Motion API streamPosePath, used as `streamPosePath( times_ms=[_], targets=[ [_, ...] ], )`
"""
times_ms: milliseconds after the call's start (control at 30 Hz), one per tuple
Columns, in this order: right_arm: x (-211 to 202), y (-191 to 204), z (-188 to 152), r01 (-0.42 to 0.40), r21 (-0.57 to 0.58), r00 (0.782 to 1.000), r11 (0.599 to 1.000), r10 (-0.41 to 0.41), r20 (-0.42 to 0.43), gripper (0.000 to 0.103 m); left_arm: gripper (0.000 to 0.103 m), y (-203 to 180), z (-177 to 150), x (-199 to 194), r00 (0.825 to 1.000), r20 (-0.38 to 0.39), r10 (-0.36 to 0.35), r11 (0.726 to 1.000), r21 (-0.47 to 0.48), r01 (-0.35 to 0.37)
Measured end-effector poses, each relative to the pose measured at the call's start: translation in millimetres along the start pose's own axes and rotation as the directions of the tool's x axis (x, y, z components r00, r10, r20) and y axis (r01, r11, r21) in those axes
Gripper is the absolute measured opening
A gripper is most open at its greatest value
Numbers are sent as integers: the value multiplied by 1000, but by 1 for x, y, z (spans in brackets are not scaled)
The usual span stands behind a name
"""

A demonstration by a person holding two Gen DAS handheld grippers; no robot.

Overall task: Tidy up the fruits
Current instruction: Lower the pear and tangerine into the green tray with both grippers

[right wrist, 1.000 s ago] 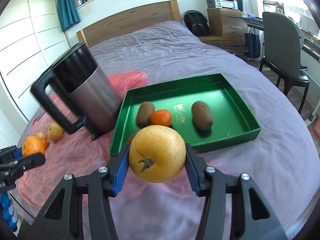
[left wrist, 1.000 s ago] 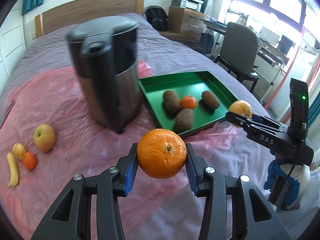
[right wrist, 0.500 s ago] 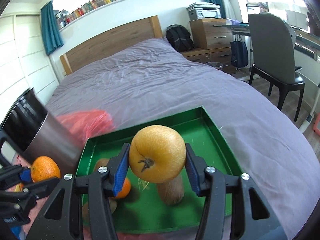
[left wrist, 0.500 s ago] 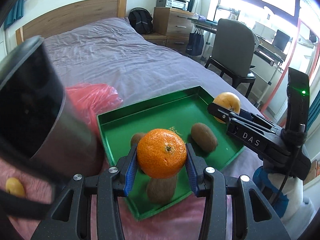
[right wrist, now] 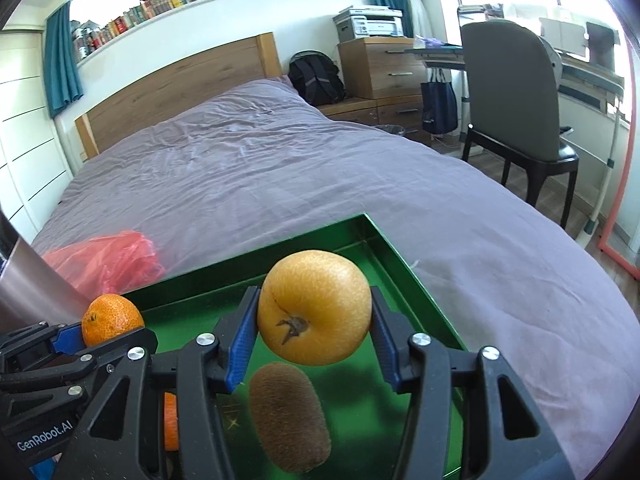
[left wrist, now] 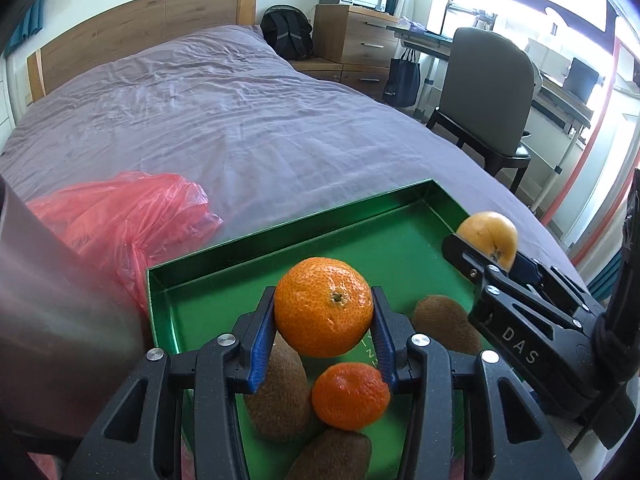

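Above the tray (left wrist: 448,204), the left gripper (left wrist: 323,344) gripped an orange (left wrist: 323,306), and the right gripper (right wrist: 314,344) beside it gripped a pear (right wrist: 314,306).

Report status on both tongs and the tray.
Left tongs shut on tangerine, right tongs shut on yellow pear. Both above green tray. Kiwis and small tangerine crowd near end.

The shallow metal tray (left wrist: 192,280) is glossy green. The dimpled round mandarin (left wrist: 323,306) is bright orange; the smooth round pear (right wrist: 314,307) is speckled golden yellow. The fuzzy oval kiwi (right wrist: 289,416) is brown. The crumpled plastic bag (left wrist: 120,216) is translucent red, and the bed sheet (left wrist: 224,120) is mauve.
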State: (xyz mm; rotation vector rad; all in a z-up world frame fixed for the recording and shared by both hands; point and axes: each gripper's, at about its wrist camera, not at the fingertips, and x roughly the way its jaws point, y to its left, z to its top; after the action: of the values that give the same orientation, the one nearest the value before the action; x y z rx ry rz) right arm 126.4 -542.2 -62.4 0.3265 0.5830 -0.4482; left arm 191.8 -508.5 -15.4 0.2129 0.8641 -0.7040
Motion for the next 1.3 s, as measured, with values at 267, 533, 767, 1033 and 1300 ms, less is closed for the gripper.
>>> streamPosePath(
  times_ms=[267, 533, 767, 1033, 1300],
  targets=[
    [12, -8, -11, 20, 4, 1000, 1000, -20, -2, 92, 39, 0, -6, 26, 1000, -15, -19, 1000, 20, 20],
    [23, 0, -12, 47, -60, 997, 997, -51, -65, 93, 39, 1, -11, 36, 998, -43, -51, 999, 3, 51],
    [31, 2, -15, 66, -85, 992, 994, -75, -97, 93, 39, -7, -14, 39, 998, -40, -41, 998, 43, 42],
    [30, 2, -15, 69, -79, 992, 995, -76, -96, 93, 39, -8, -14, 39, 999, -41, -22, 999, 39, 24],
    [29, 2, -16, 69, -79, 993, 995, -76, -94, 103, 41, -8, -14, 39, 999, -42, -9, 999, 37, 11]
  ],
)
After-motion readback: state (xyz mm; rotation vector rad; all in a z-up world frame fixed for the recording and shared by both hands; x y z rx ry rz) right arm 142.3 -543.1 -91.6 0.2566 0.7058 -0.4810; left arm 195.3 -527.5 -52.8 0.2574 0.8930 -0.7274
